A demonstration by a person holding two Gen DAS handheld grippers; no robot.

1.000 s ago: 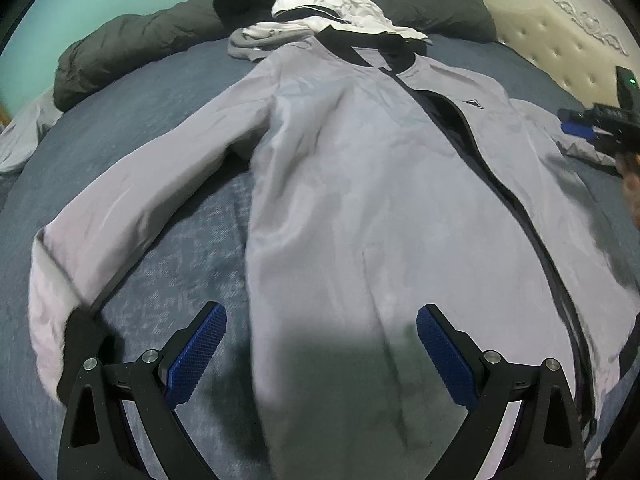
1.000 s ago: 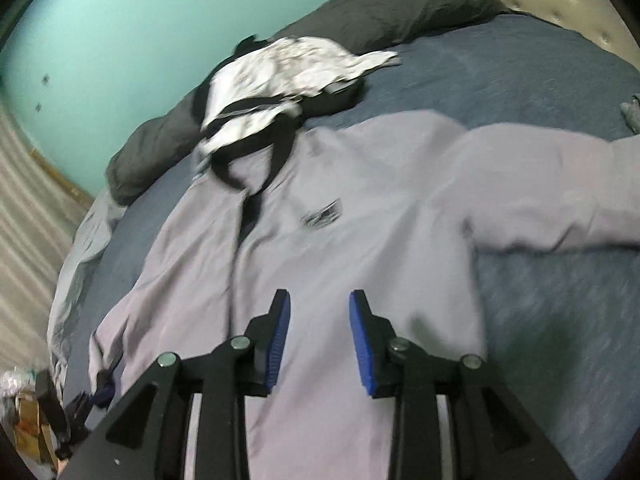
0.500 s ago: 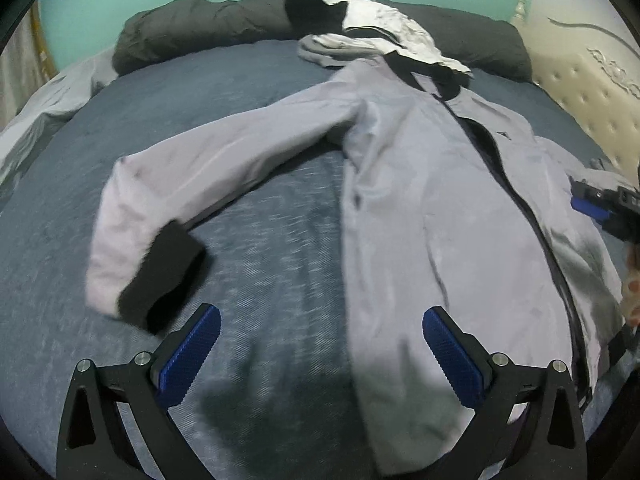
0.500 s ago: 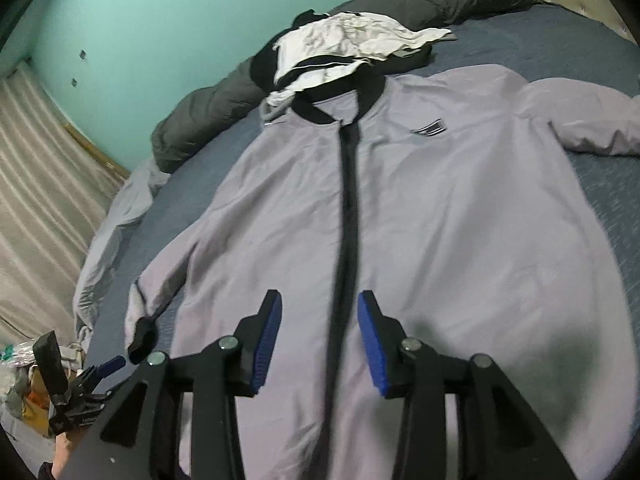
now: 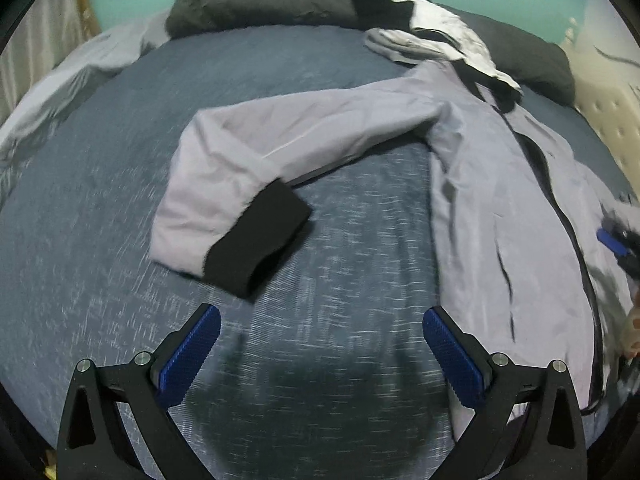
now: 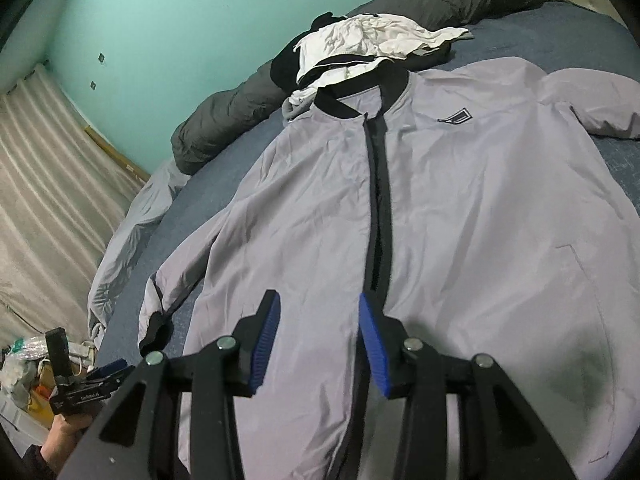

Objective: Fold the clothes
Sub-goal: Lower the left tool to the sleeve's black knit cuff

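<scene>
A light grey jacket (image 6: 480,208) with a black collar and black zip (image 6: 378,200) lies flat, front up, on the blue bed (image 5: 340,60). Its left sleeve (image 5: 304,136) stretches out and bends back to a black cuff (image 5: 256,248). My left gripper (image 5: 320,320) hangs open and wide over bare bedding just short of that cuff, with nothing in it. My right gripper (image 6: 319,304) is open above the jacket's lower front, just left of the zip, with a gap between its pads and nothing held. Each gripper also shows in the other's view: left gripper (image 6: 92,380), right gripper (image 5: 616,240).
A heap of white and black clothes (image 6: 368,44) lies by the jacket's collar, against a rolled dark grey duvet (image 5: 260,4). A pale grey sheet (image 6: 132,232) hangs off the bed's left side. A teal wall, a curtain (image 6: 48,200), floor clutter (image 6: 20,372) and a padded headboard (image 5: 608,100) surround the bed.
My left gripper swung left from the jacket's body to the sleeve and cuff. My right gripper moved over the zip at the jacket's middle, and its jaws widened a little.
</scene>
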